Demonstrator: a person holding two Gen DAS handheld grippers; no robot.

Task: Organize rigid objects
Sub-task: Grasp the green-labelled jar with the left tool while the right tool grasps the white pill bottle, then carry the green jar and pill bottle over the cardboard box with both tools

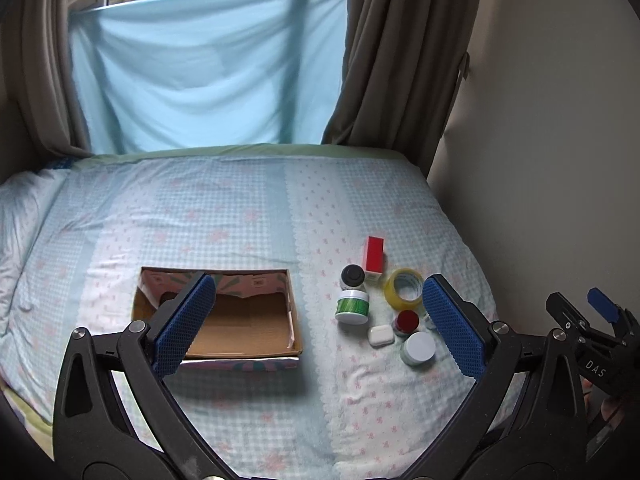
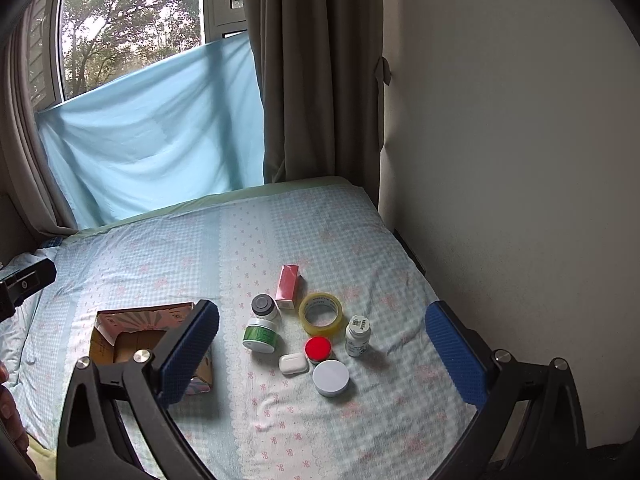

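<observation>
- Very start of the sorting, by the look of it: cardboard box [image 1: 224,320] open and seemingly empty on the bed, nothing yet placed inside
- Left gripper [image 1: 320,320] spread wide, nothing held, hovering above the bed between box and clutter
- Right gripper [image 2: 322,352] likewise wide open and empty, aimed over the cluster of small items
- Items grouped right of the box, well apart from it: red carton [image 2: 287,286] lying flat, tape roll [image 2: 321,314], black-capped jar [image 2: 264,307], green-labelled jar [image 2: 260,335], red-lidded pot [image 2: 318,349], white earbud case [image 2: 294,363], white-lidded tub [image 2: 331,377], small white bottle [image 2: 358,336] standing upright
- Next move probably a descent onto one item at the cluster's edge, perhaps the white-lidded tub or the bottle; pieces sit close or touching, so a narrow, careful approach needed to avoid knocking neighbours
- Soft, wrinkled checked bedsheet [image 1: 240,220] underfoot: upright bottle likely to topple if nudged
- Beyond: blue cloth [image 1: 200,80] hung across a window, brown curtains [image 1: 400,60] either side, plain wall to the right
</observation>
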